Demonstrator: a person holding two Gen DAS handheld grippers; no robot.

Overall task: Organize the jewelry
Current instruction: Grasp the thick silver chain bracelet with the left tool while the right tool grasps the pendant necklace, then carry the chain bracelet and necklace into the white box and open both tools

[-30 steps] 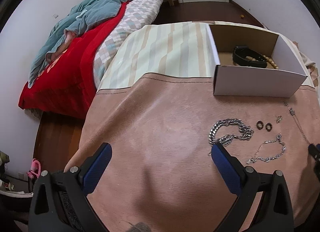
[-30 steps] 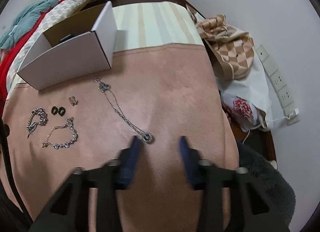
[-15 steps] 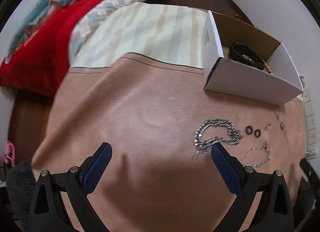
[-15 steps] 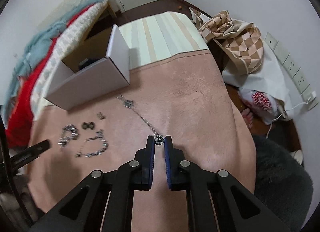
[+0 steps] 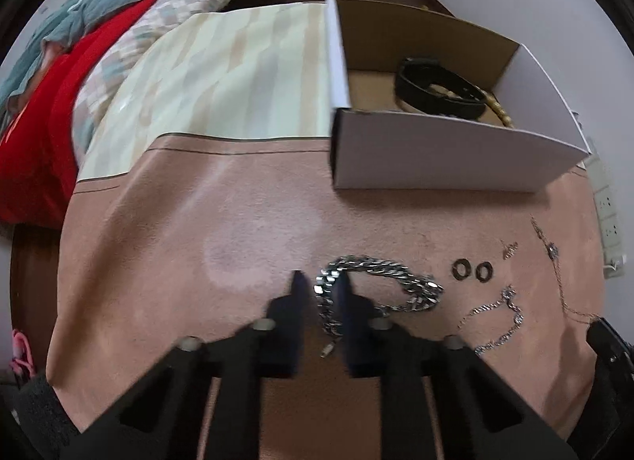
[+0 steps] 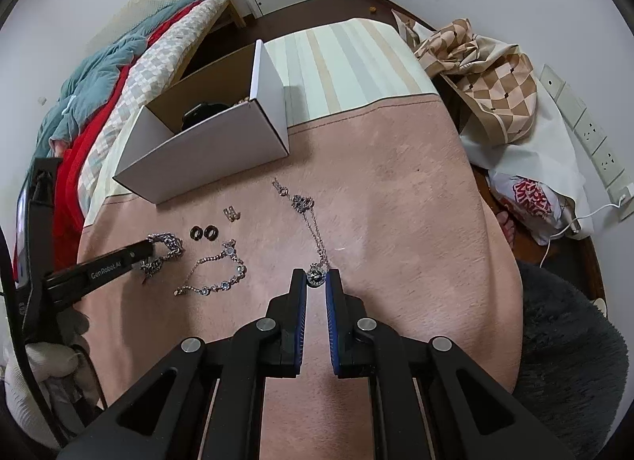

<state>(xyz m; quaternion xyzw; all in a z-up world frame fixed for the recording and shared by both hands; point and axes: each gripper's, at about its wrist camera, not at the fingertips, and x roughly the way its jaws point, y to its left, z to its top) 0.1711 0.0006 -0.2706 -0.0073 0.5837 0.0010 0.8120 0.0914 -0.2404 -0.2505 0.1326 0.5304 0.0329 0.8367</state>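
My left gripper (image 5: 320, 281) is closed around the left end of a chunky silver chain (image 5: 380, 285) that lies on the pink cloth. My right gripper (image 6: 316, 278) is shut on the round pendant (image 6: 316, 276) of a thin long necklace (image 6: 313, 218) stretched toward the box. A fine silver bracelet (image 6: 220, 269), two dark rings (image 6: 203, 232) and a small pair of earrings (image 6: 232, 213) lie between the two chains. The open white cardboard box (image 5: 436, 158) holds a black strap (image 5: 436, 89) and beads.
The pink cloth (image 6: 396, 202) covers the table, with a striped cloth (image 5: 222, 75) beyond it. A bed with red and teal bedding (image 5: 71, 31) is at the left. Bags (image 6: 495, 103) and wall sockets (image 6: 586, 131) are off the right edge.
My left gripper has moved right to the chunky chain and its jaws have closed around it. My right gripper stays shut on the pendant.
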